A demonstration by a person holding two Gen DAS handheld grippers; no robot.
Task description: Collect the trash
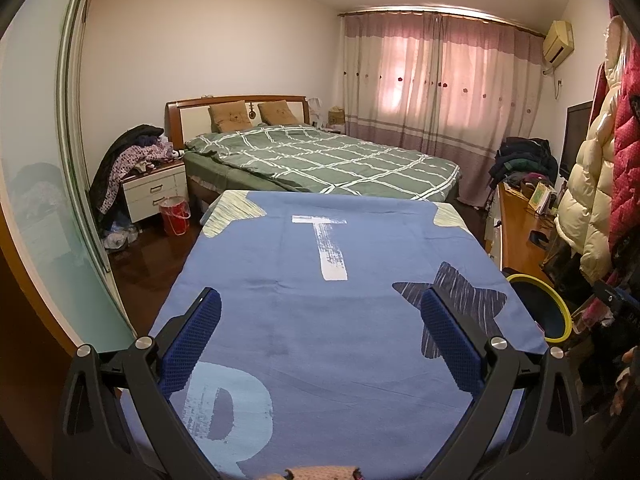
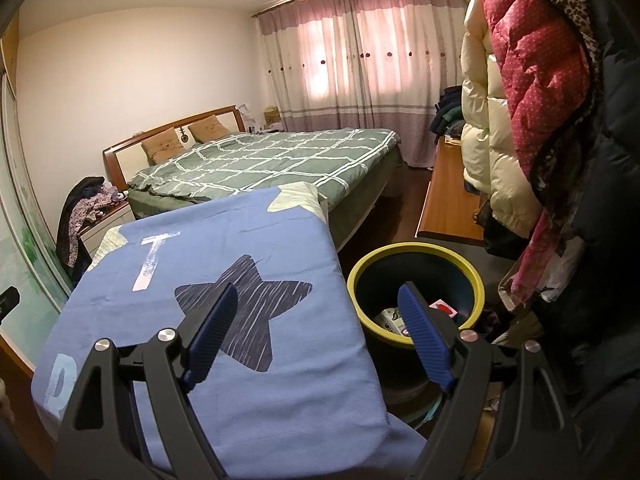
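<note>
Bed: you are looking across the room at it; it is wearing a green checked cover and standing under the pink curtains.
Desk: it is lying directly in front of you, covered by a blue cloth printed with a white T, a P and a dark star; its top is showing only the cloth.
Coats: cream and red padded ones are hanging on your right, above the bin.
Trash bin: the dark bin with the yellow rim is standing on the floor just beside the desk's right edge; packaging, including a red and white piece, is lying inside it.
Left gripper: you are holding it over the cloth, pointing slightly down; its jaws are standing wide apart and gripping nothing.
Right gripper: you are holding it across the desk's right edge, one blue finger over the star, the other over the bin mouth; its jaws are standing wide apart with nothing between them.
</note>
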